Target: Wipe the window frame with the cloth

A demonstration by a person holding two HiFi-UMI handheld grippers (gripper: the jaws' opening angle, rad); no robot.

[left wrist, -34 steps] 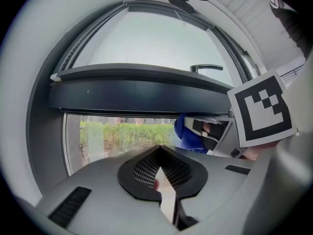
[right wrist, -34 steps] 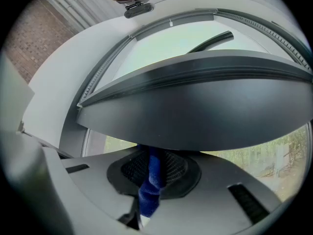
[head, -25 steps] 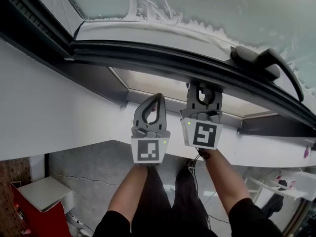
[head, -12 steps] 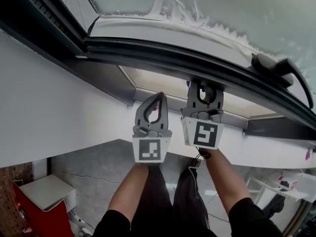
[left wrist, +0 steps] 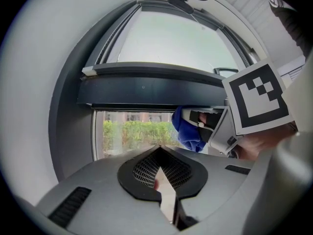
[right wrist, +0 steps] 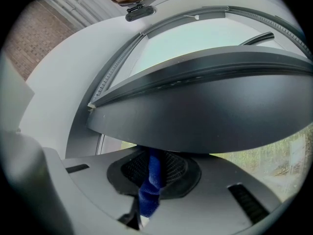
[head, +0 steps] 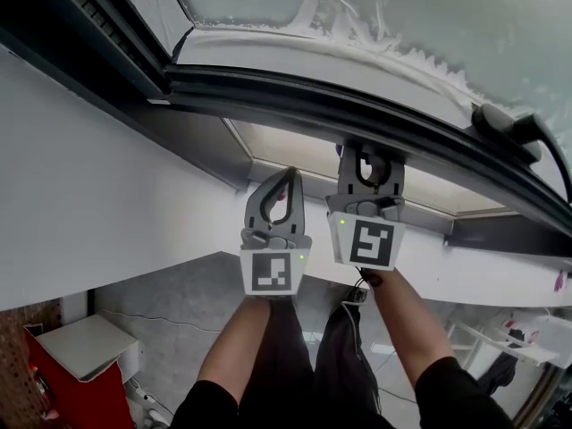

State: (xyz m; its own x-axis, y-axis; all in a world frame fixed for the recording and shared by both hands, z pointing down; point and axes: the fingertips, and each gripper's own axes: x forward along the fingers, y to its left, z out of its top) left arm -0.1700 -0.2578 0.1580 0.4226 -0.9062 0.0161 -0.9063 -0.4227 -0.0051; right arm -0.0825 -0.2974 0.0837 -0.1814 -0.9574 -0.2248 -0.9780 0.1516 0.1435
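Observation:
The dark window frame bar (head: 313, 105) runs across the head view above both grippers. My right gripper (head: 367, 149) is shut on a blue cloth (right wrist: 152, 180), and its tips sit just under the frame bar (right wrist: 205, 111). The cloth (left wrist: 188, 131) also shows in the left gripper view, bunched at the right gripper's jaws; in the head view the gripper hides it. My left gripper (head: 288, 176) hangs beside the right one, a little lower and short of the frame. Its jaws are shut with nothing between them (left wrist: 160, 153).
A dark window handle (head: 518, 128) juts from the frame at the right. Above the bar lies a glass pane (head: 393, 7) with white residue along its edge. A white sill (head: 107, 204) runs below the frame. On the floor at lower left stands a red box (head: 54, 382).
The frame and handle have slid to the right in the head view. Both grippers keep the same places and the same shut state.

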